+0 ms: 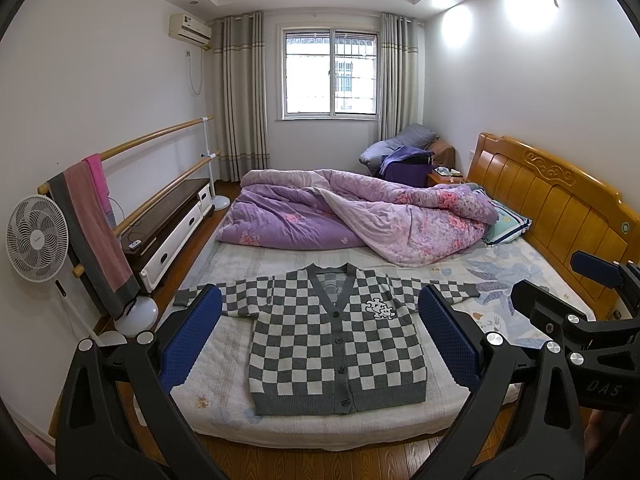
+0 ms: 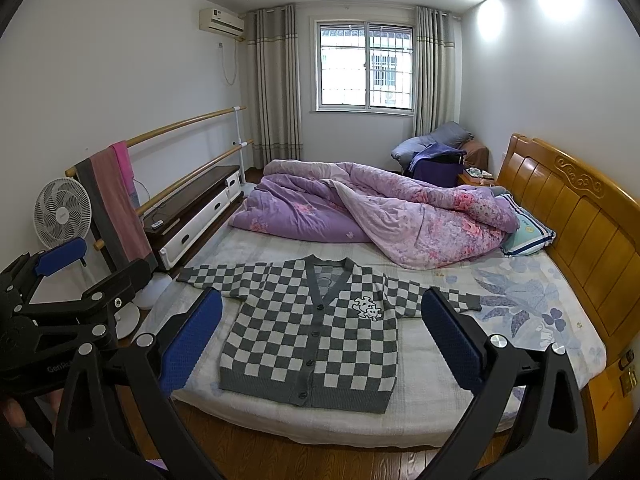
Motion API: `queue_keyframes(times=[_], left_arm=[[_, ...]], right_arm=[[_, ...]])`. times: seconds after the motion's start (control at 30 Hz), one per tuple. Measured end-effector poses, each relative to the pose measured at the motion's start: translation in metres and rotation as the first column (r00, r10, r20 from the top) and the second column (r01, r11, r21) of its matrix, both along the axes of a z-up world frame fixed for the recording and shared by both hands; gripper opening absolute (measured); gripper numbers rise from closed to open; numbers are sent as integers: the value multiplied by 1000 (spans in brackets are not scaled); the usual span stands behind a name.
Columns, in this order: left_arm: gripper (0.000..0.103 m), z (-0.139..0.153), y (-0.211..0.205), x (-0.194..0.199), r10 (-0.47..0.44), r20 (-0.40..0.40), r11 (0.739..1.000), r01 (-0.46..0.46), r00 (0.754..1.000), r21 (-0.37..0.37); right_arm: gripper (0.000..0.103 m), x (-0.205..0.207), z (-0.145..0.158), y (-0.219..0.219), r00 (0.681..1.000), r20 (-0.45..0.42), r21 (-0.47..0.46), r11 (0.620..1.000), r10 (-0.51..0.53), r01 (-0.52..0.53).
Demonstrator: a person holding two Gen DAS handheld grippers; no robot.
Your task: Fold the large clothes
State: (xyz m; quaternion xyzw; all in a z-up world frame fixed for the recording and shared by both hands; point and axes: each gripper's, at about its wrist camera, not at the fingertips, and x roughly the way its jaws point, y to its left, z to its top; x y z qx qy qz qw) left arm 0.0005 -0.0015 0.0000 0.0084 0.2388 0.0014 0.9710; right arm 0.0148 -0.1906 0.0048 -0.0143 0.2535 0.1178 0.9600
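The left claw point(image 1: 320, 332) hangs wide open and holds nothing, and the right claw point(image 2: 322, 334) beside it is spread just as wide and just as empty; both are held back from the near edge of the bed point(image 1: 224, 364), well apart from any cloth, which looks like a stance for sizing up the job before the first grasp. Straight ahead of both claws, framed between their blue pads point(image 1: 192, 336), lies the checkered cardigan point(image 1: 340, 344), spread flat and buttoned, front up, hem nearest the claws and collar away, its sleeves stretched out to either side. Laid open like this it offers both sleeves and the hem corners freely, so a fold could probably start from a sleeve. Beyond the cardigan a purple quilt point(image 1: 360, 216) lies bunched across the far half of the bed, close to the collar though seemingly not touching it; it limits room for pushing the garment away. A pillow point(image 1: 506, 226) sits off to the right by the wooden headboard point(image 1: 560, 200). To the left stand a fan point(image 1: 36, 238) and a rail draped with a pink towel point(image 1: 96, 220), clear of the work.
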Motion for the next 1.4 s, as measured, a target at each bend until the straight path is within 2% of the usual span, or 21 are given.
queue_keyframes(times=[1.03,1.4], left_arm=[[98,1,6,-4,0,-3,1000,0,1000,-2],[98,-5,8,1,2,-29,1000,-3,1000,-14]], right_arm=[[96,0,-6,2,1000,-14,-1,1000,2,-2],[96,7,-14,15,999,-43,-9,1000,4,-4]])
